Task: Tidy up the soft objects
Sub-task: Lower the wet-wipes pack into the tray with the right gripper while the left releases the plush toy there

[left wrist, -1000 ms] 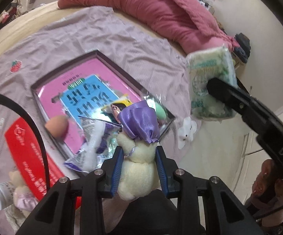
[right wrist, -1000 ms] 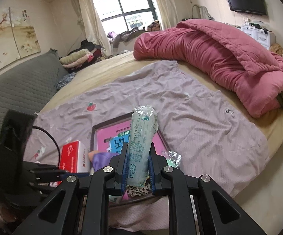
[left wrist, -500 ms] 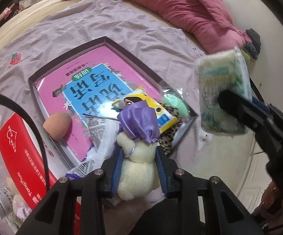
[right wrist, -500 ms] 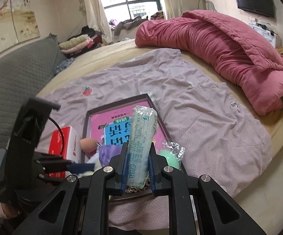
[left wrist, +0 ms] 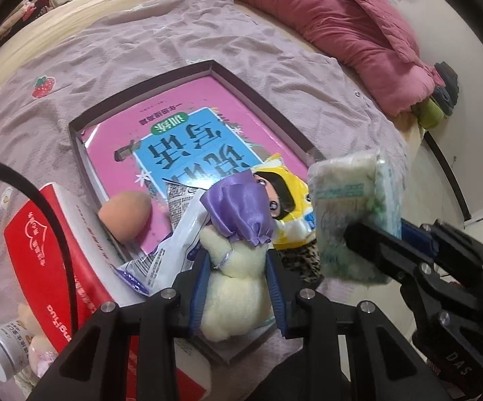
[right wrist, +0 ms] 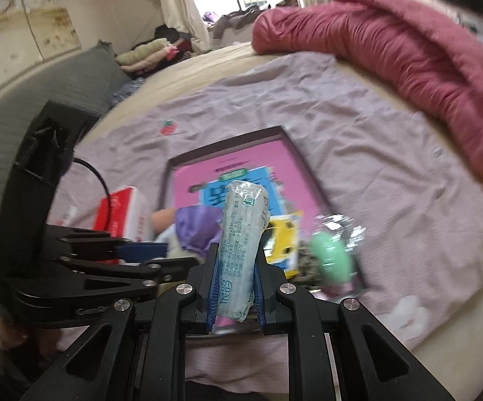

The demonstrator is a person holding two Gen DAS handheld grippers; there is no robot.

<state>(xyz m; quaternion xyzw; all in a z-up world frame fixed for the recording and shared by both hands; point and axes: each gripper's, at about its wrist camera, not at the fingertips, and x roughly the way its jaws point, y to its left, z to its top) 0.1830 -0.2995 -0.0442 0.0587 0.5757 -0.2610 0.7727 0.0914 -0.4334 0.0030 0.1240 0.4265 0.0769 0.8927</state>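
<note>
Hanging over the near end of the shallow tray (left wrist: 214, 67) on the bed, both tools carry something soft. The left tool (left wrist: 236, 287) is clenched on a cream plush toy (left wrist: 238, 287) with a purple satin hat, its pads squeezing the body from both sides, head pointing away toward the tray's middle. The right tool (right wrist: 235, 287) grips a slim tissue pack (right wrist: 241, 244) near its lower end; the pack's long axis runs up and away along the fingers, so most of it stands free beyond the tips. In the left wrist view the same pack shows to the right of the toy, close beside it but apart.

Below and ahead of both lies the tray, already holding a pink book (left wrist: 188, 127), a peach sponge (left wrist: 126, 215), a yellow packet (left wrist: 288, 207) and a crinkled wrapper (left wrist: 174, 247) at its near end. The far half of the book is bare, and that open patch lies straight ahead of both tools. I judge the toy nearer to the clutter, so either load probably needs carrying forward over it before release. A red box (left wrist: 44, 267) sits just outside the tray's left wall.
</note>
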